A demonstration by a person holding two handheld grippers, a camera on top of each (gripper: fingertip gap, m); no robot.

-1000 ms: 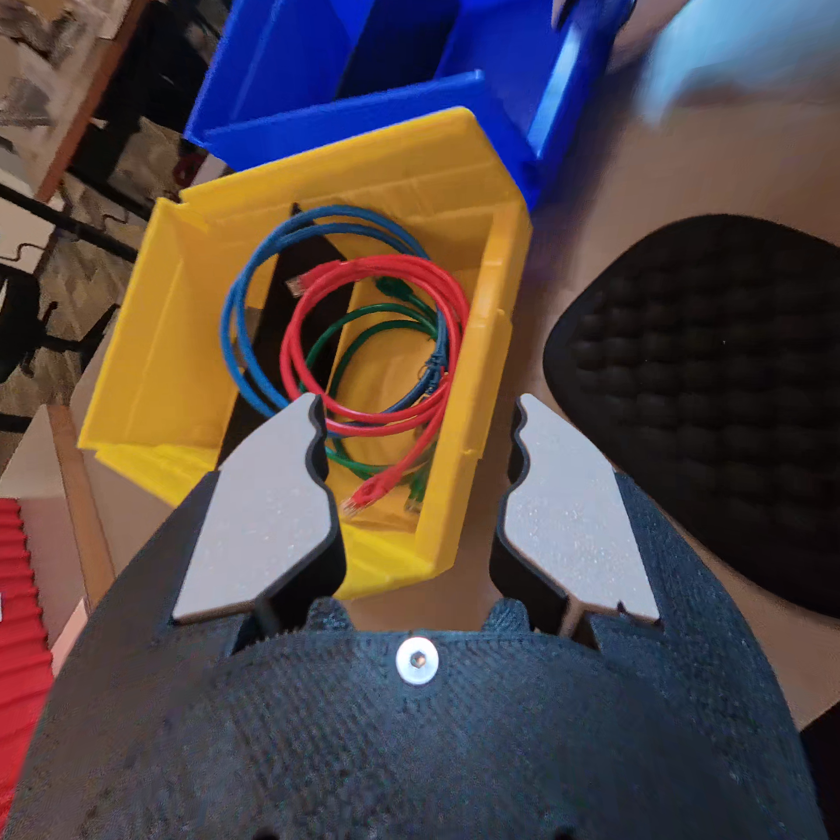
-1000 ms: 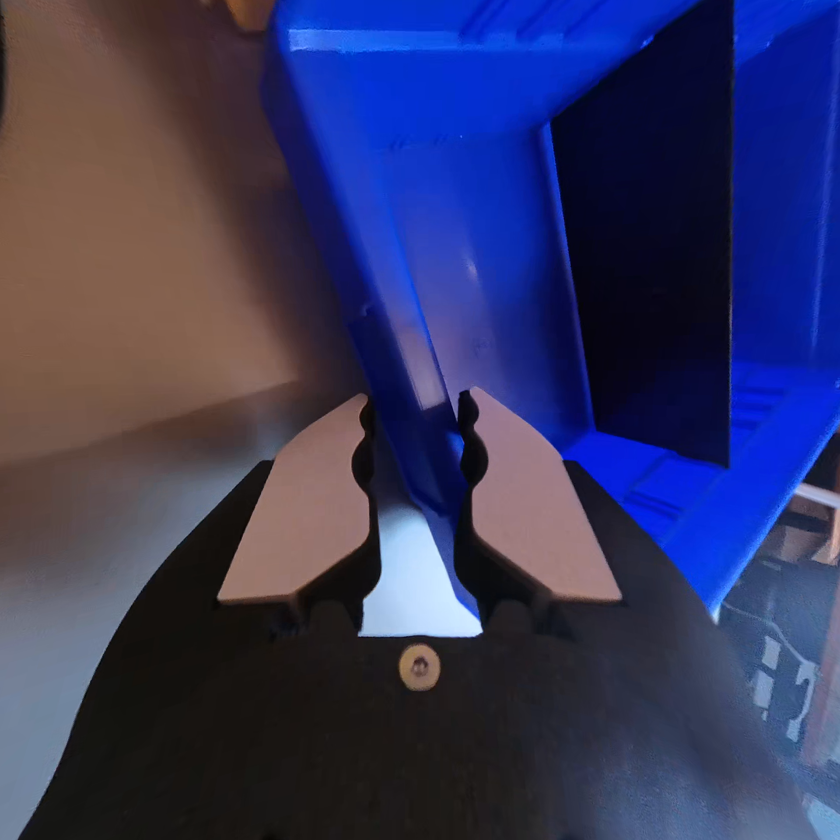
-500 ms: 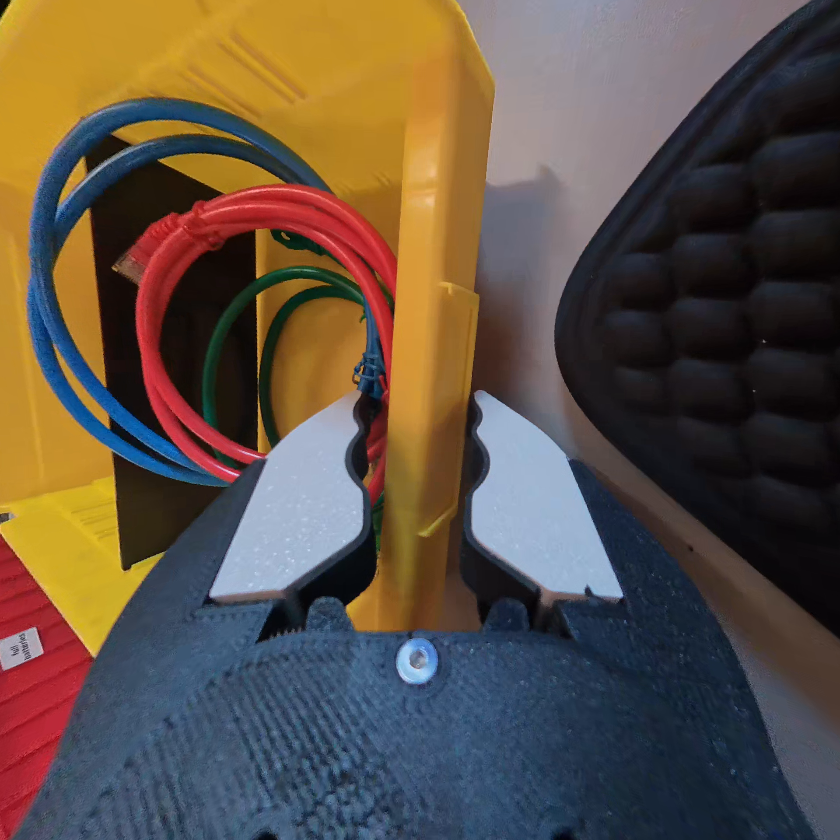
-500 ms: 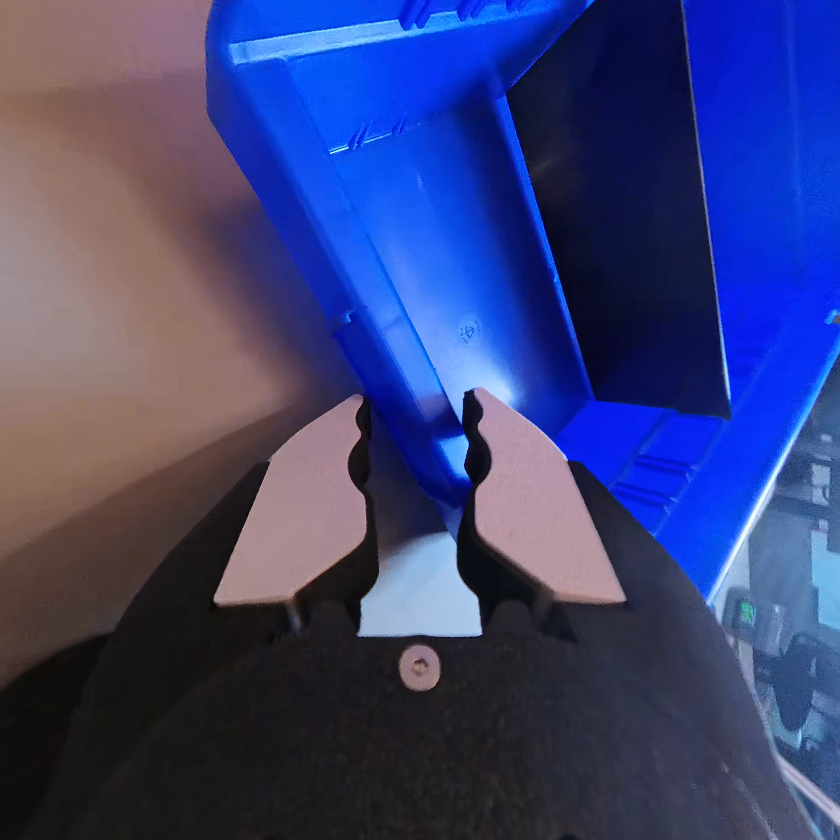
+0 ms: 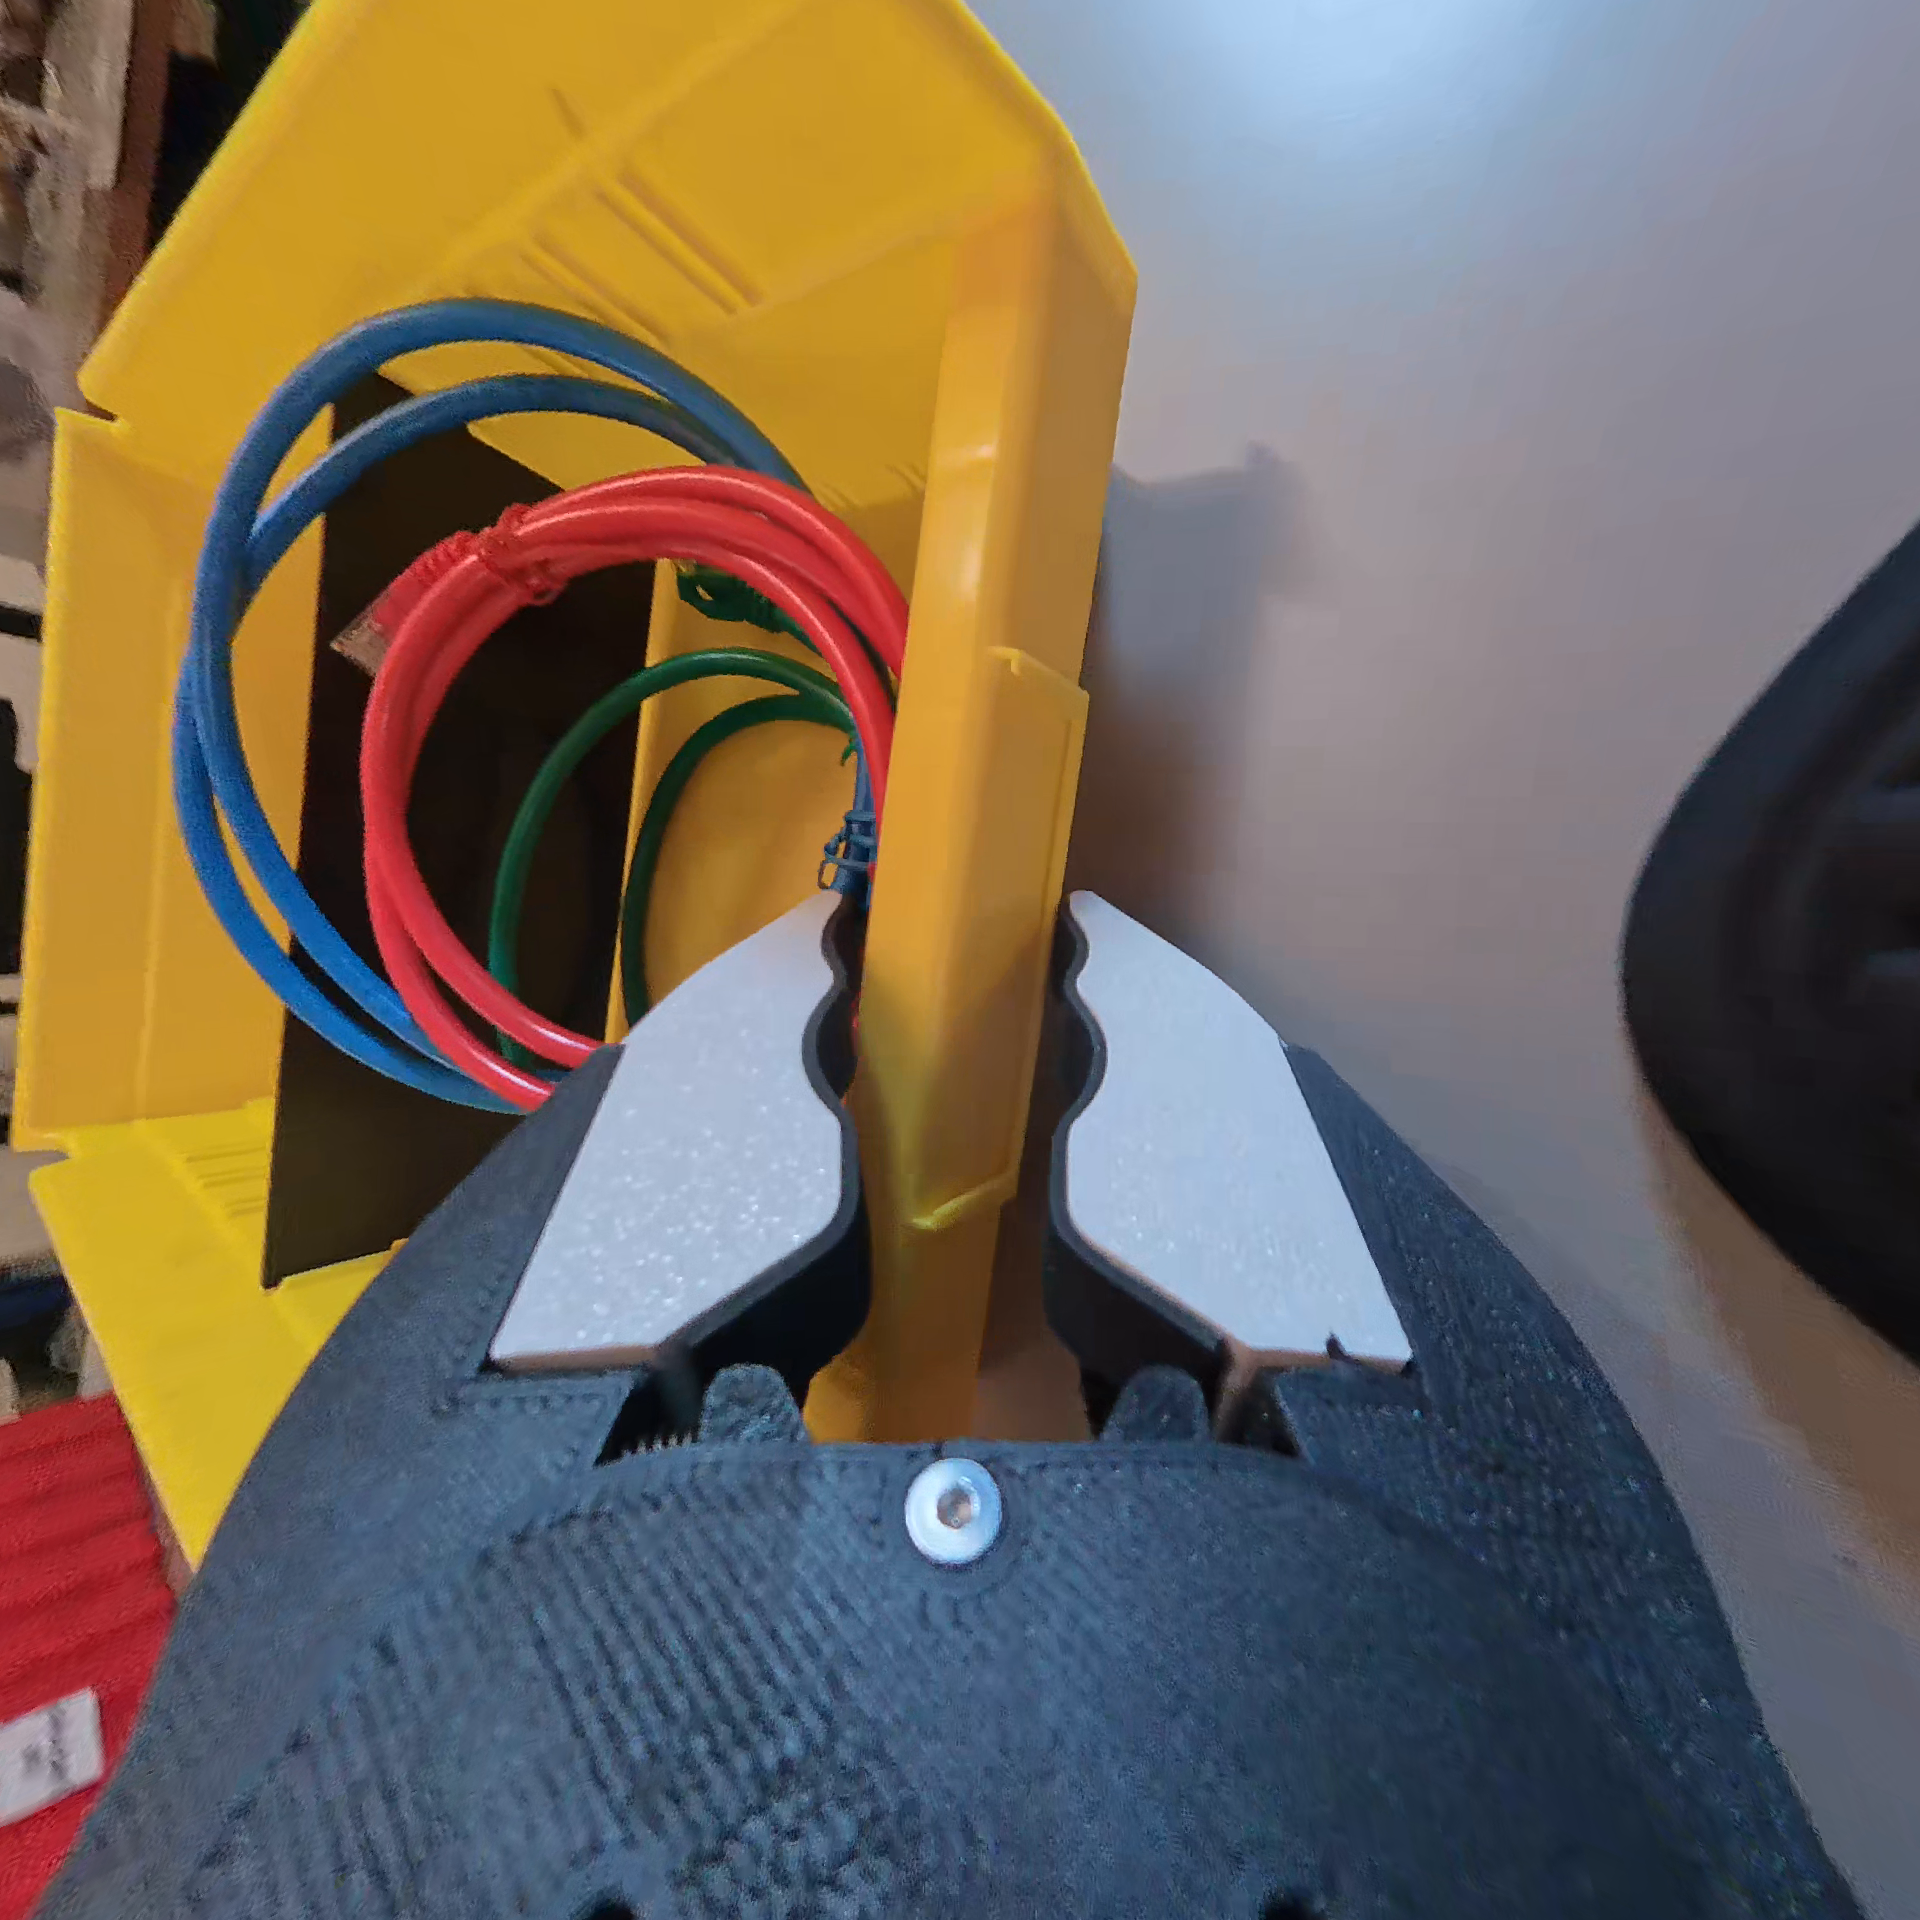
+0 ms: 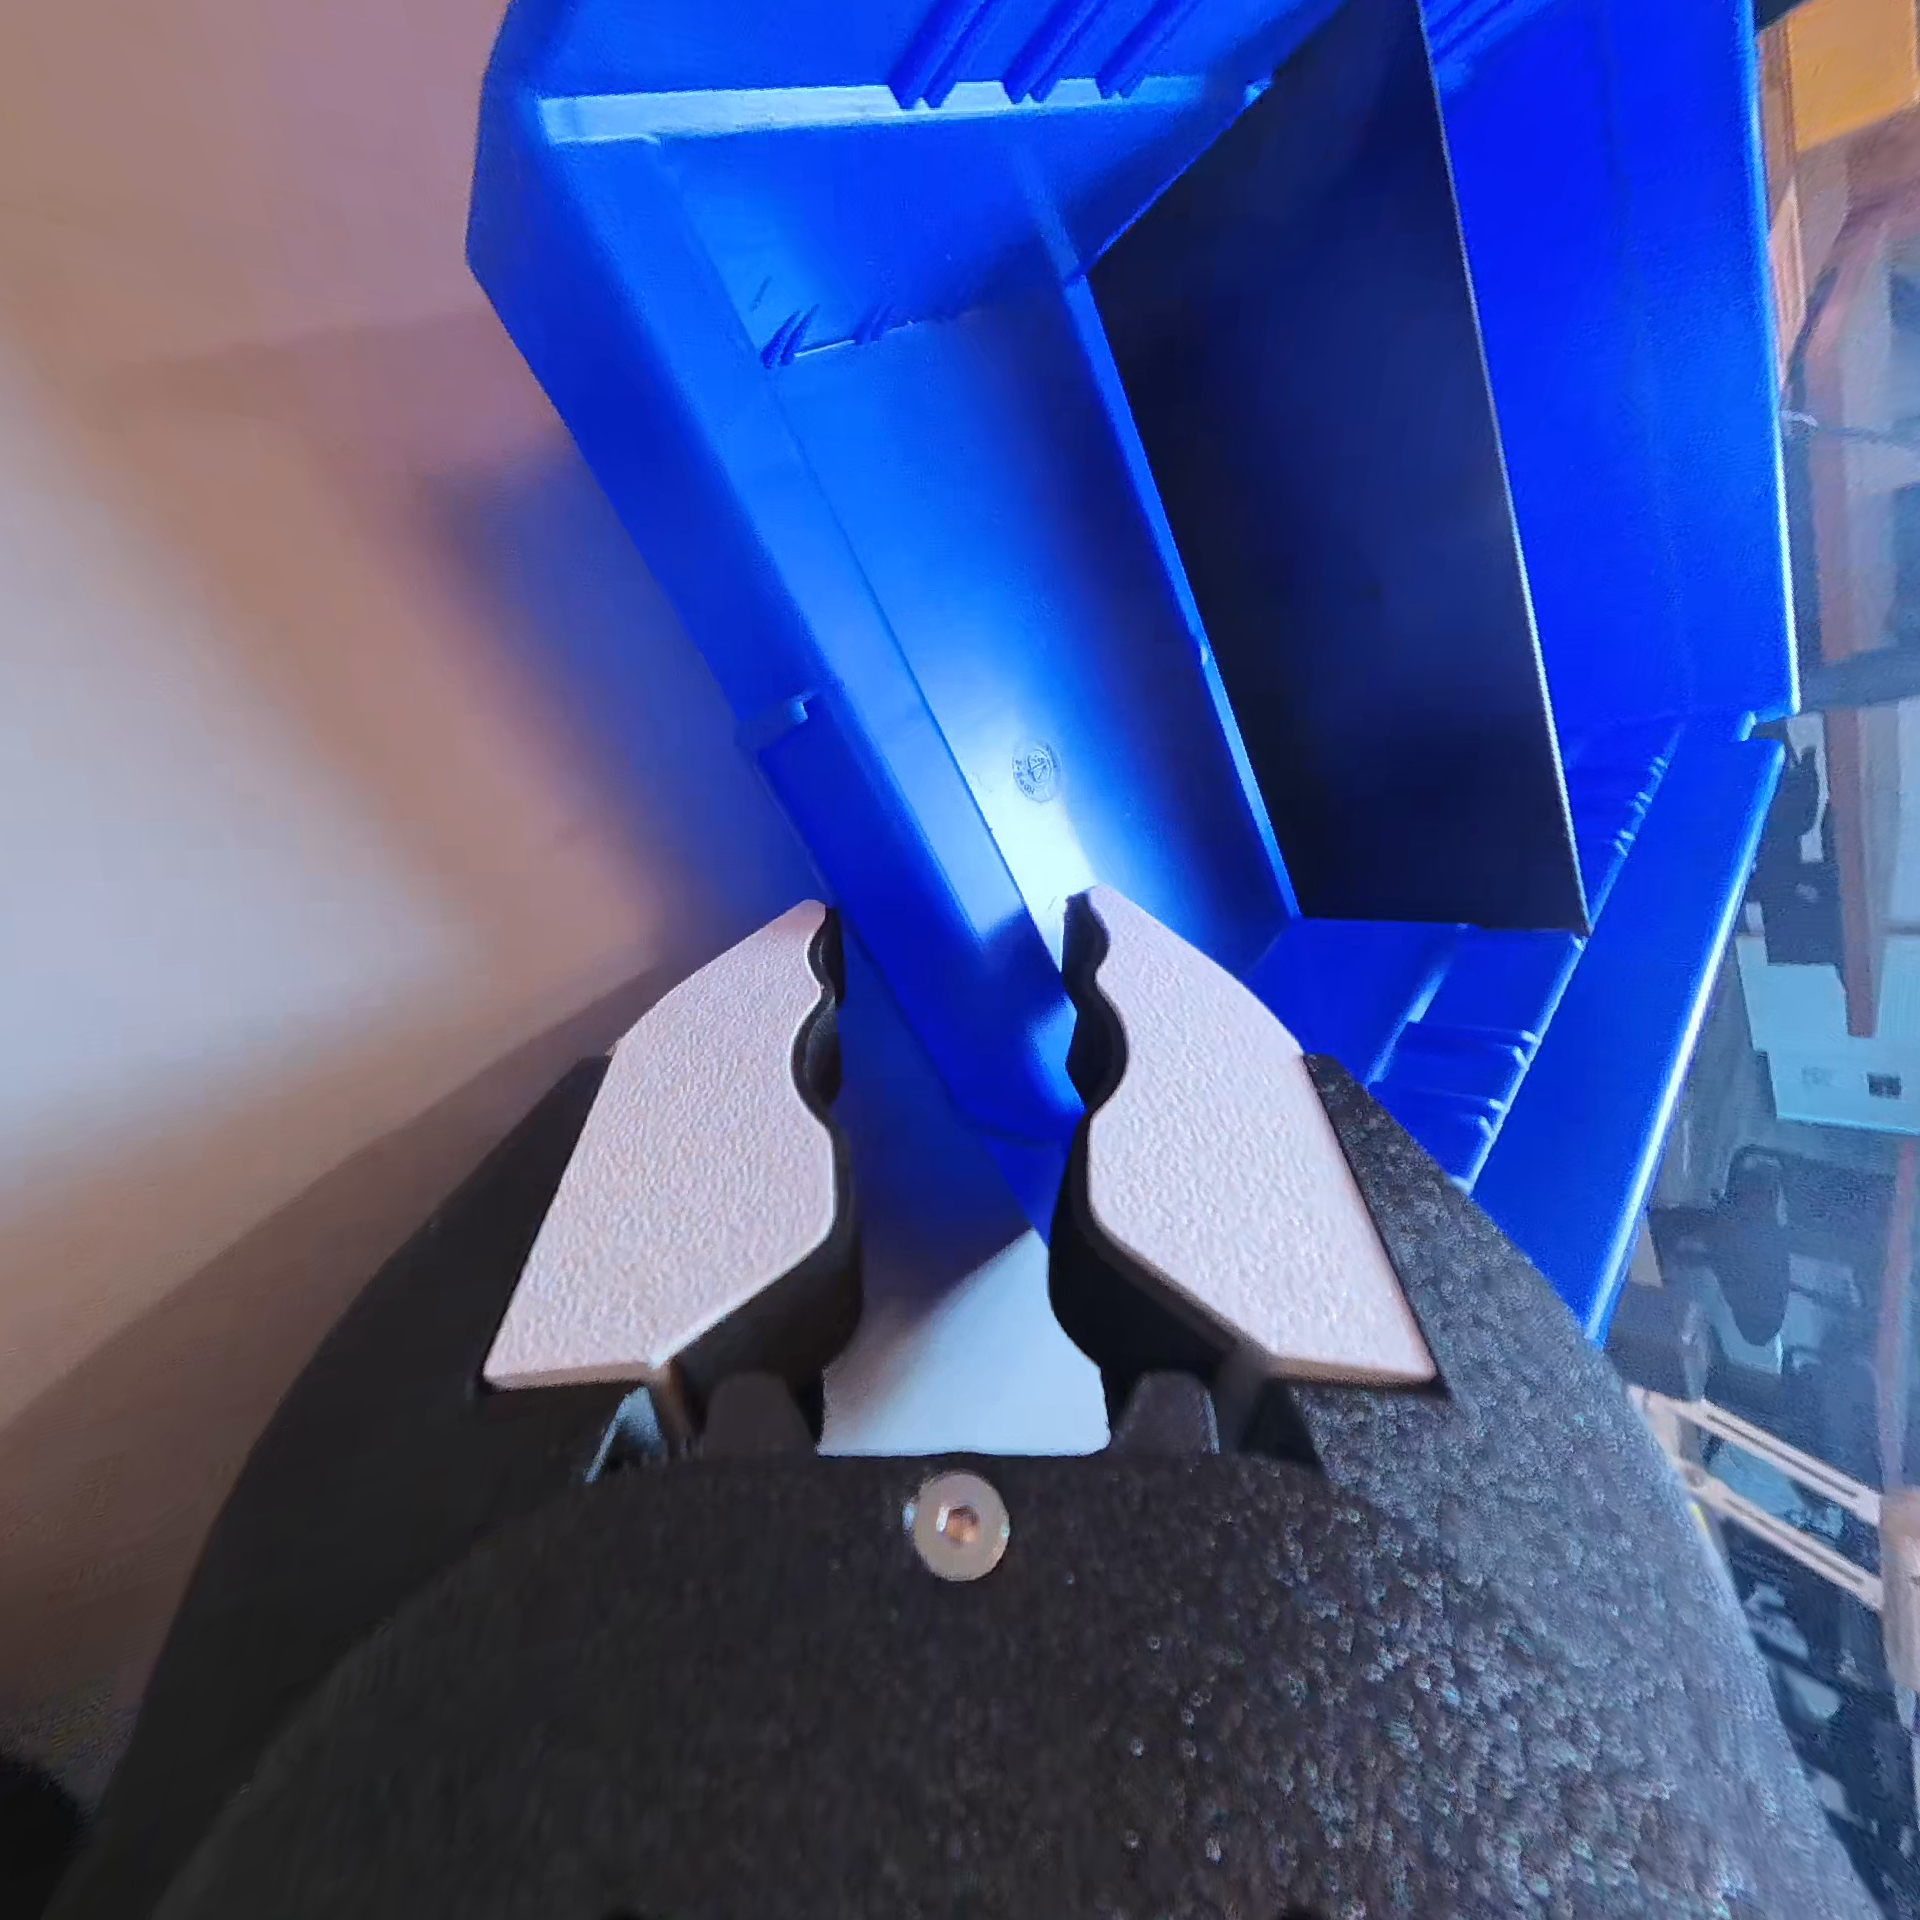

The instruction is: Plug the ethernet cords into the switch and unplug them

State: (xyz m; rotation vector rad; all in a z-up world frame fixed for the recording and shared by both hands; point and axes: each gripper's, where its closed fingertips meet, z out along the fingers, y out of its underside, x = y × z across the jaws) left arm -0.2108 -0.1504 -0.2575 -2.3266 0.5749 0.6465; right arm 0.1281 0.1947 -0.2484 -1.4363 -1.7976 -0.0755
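Note:
My left gripper (image 5: 954, 904) is shut on the right side wall of a yellow bin (image 5: 644, 208). One finger is inside the bin and one outside. Coiled blue (image 5: 223, 831), red (image 5: 400, 831) and green (image 5: 520, 831) ethernet cords lie in the bin, against a black divider (image 5: 416, 1091). My right gripper (image 6: 951, 904) is shut on the near side wall of a blue bin (image 6: 935, 520), which has a dark divider (image 6: 1351, 623) and shows nothing else inside. No switch is in view.
A black bumpy pad (image 5: 1787, 1039) lies on the tabletop (image 5: 1403, 416) right of the yellow bin. A red ribbed object (image 5: 62, 1538) sits at the lower left. Room clutter shows past the blue bin's right side (image 6: 1849, 1039).
My left gripper came down from open above the yellow bin and closed on its right wall. In the right wrist view the blue bin has swung and tilted while the grip on its wall held.

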